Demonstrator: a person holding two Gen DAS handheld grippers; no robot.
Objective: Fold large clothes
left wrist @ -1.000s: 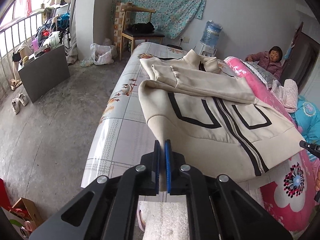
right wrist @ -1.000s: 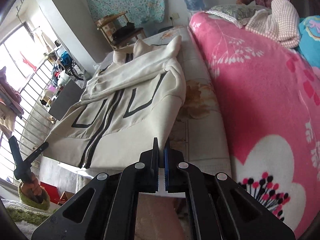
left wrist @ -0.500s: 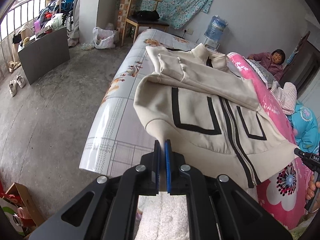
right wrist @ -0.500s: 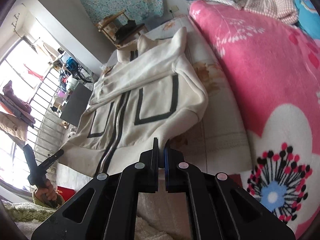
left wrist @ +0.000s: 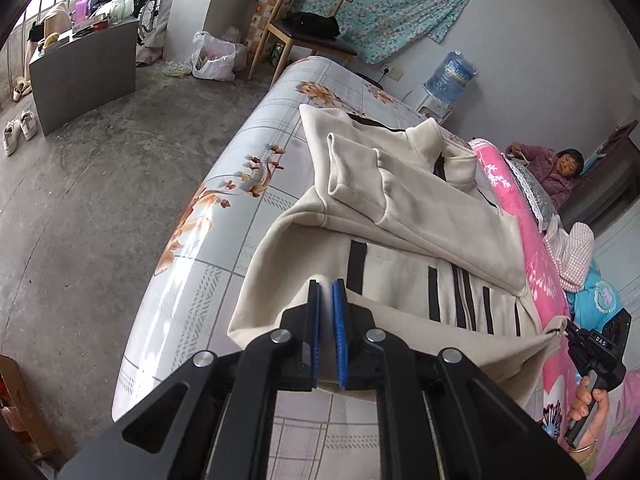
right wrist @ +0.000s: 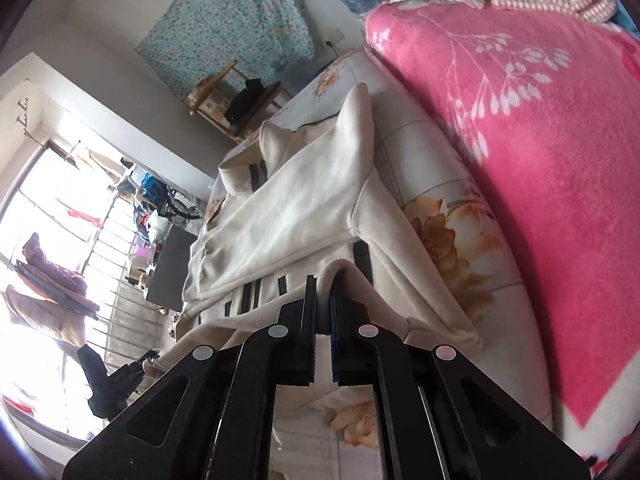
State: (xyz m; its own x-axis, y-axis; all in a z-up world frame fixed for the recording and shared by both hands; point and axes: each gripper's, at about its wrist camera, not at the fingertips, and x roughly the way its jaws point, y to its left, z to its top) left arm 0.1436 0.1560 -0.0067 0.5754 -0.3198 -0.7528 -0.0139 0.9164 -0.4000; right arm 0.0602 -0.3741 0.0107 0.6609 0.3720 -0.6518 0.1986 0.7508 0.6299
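A cream zip jacket (left wrist: 416, 216) with black stripes lies on the floral bed sheet (left wrist: 240, 160), both sleeves folded across its chest. My left gripper (left wrist: 327, 292) is shut on the jacket's bottom hem at the left corner. My right gripper (right wrist: 323, 292) is shut on the hem at the right corner of the jacket (right wrist: 312, 208). The hem is lifted and carried over the jacket's lower body, so the bottom part doubles up toward the collar. The right gripper also shows in the left wrist view (left wrist: 592, 356), with the hem stretched between both.
A pink flowered blanket (right wrist: 532, 128) covers the bed's right side. A person (left wrist: 560, 172) sits at the far right. A wooden chair (left wrist: 308, 36), a water bottle (left wrist: 452, 76), a grey cabinet (left wrist: 84, 72) and a plastic bag (left wrist: 212, 56) stand beyond the bed.
Both grippers have lifted the bottom hem and moved it forward over the jacket toward the collar. The lower part of the jacket now folds up over itself.
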